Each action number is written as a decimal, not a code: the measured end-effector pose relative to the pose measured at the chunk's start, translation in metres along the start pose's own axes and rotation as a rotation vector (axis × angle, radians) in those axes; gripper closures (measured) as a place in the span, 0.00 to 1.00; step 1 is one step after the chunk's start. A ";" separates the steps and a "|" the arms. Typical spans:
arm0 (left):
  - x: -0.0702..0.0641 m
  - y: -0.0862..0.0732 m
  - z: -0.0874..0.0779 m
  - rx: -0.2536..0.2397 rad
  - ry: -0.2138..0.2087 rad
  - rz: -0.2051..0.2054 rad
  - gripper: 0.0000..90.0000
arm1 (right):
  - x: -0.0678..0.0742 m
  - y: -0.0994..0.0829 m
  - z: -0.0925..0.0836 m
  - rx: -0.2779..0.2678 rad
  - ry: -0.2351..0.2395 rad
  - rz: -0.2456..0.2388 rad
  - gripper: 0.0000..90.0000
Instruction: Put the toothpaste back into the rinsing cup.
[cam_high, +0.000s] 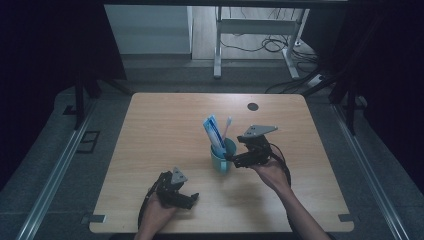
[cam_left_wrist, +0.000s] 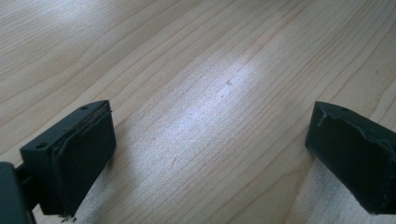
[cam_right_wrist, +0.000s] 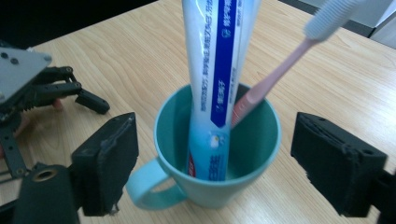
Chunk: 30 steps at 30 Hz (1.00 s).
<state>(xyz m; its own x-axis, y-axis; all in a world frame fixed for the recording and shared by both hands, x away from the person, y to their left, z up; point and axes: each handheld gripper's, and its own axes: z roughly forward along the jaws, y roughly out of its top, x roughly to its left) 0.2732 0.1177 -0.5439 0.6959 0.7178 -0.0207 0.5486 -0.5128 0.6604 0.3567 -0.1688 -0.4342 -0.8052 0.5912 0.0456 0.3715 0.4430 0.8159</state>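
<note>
The wooden surface (cam_high: 165, 150) carries a teal mug (cam_right_wrist: 217, 154) near its middle, holding an upright toothpaste tube (cam_right_wrist: 217, 79) and a leaning pink toothbrush (cam_right_wrist: 275, 74). The right hand-held gripper (cam_right_wrist: 215, 161) flanks the mug, jaws wide, gripping nothing. The left hand-held gripper (cam_left_wrist: 210, 149) rests apart, open and empty.

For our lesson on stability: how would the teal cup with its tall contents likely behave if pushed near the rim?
The cup probably tips fairly easily: the toothpaste tube and toothbrush stand well above its rim, raising the weight. It looks like light plastic, so it may slide on the smooth table. The handle should stop rolling.
</note>
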 end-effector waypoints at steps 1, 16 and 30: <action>0.000 0.000 0.000 0.000 -0.001 0.000 0.02 | 0.000 -0.001 -0.002 0.002 -0.003 -0.003 0.16; 0.000 0.000 0.000 -0.004 0.000 -0.003 0.02 | -0.002 -0.026 -0.020 0.031 -0.055 -0.045 0.05; 0.000 0.000 0.000 -0.006 0.000 -0.003 0.02 | -0.003 -0.059 -0.033 0.065 -0.086 -0.034 0.02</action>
<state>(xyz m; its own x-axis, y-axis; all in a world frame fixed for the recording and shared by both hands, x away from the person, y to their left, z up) 0.2732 0.1174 -0.5443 0.6940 0.7196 -0.0230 0.5483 -0.5076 0.6646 0.3216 -0.2189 -0.4638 -0.7764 0.6294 -0.0336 0.3757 0.5049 0.7771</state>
